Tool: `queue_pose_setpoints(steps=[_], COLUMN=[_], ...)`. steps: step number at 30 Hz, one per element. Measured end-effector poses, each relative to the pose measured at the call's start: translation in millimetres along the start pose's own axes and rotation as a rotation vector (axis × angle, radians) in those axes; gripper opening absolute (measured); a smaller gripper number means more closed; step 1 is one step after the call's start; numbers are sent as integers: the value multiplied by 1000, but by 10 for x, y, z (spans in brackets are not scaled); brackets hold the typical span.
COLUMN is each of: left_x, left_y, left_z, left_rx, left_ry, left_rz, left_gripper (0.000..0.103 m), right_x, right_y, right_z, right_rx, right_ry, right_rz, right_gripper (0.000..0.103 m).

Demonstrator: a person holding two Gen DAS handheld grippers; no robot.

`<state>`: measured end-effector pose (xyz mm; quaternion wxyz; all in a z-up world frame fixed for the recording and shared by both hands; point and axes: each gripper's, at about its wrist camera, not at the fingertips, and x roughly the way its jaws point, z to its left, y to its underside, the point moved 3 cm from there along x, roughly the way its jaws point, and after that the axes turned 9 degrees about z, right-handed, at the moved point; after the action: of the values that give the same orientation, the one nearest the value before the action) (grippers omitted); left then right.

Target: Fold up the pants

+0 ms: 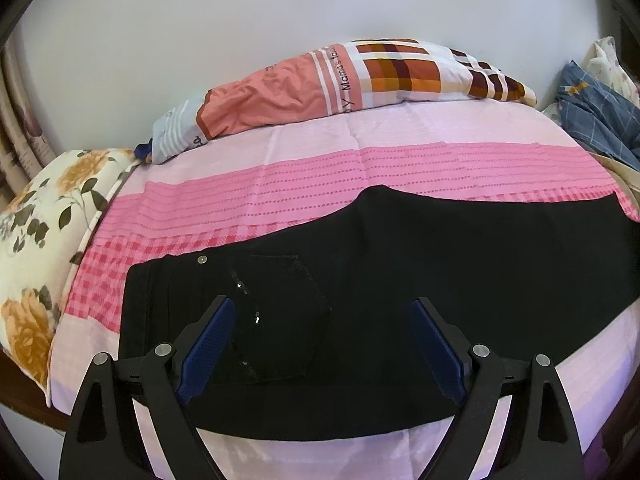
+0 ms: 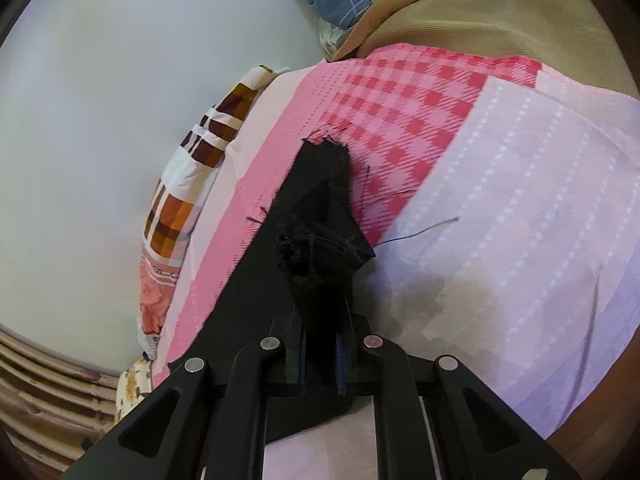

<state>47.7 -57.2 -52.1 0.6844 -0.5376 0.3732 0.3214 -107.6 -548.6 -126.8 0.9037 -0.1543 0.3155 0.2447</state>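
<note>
On pink bedsheet (image 1: 304, 184): one black pants (image 1: 440, 280); left gripper (image 1: 322, 312) jaws spread, right gripper (image 2: 322, 344) jaws pinching hem.

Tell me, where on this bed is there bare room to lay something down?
Free: the pink sheet between the black pants and the folded quilt along the wall. Crowded: floral pillow at one end, blue clothes at the other.

Black pants (image 1: 420, 264) and a patterned pillow (image 1: 344, 80) lie on the pink-sheeted bed (image 1: 304, 184).
</note>
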Motion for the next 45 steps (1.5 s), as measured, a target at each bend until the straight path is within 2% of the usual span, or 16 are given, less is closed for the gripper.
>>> queue_pose_setpoints(steps=[9,15,20,24,36,45], left_x=[72,91,142,154,111,156], left_y=[19,65,109,140,162,201], left_z=[19,104,226,282,415,430], left_rx=[5,-11,-39,-45,-64,-70], left_ry=[-11,-9,6,-2,-15,11], left_rz=[17,15,48,62,65,84], left_gripper=[89,89,89,89,89,89], right_x=[111,48,-76,-76,239,886], right_y=[41,7,-3,5,135,549], right_z=[286,101,-136,-157,597,1220], right_rx=[-29,39,116,134,0,-79], right_ry=[-43,-45,-52,-62,-125,-188], right_rz=[28,7,-21,-17,75,237], right_gripper=[11,11,11,11,11,11])
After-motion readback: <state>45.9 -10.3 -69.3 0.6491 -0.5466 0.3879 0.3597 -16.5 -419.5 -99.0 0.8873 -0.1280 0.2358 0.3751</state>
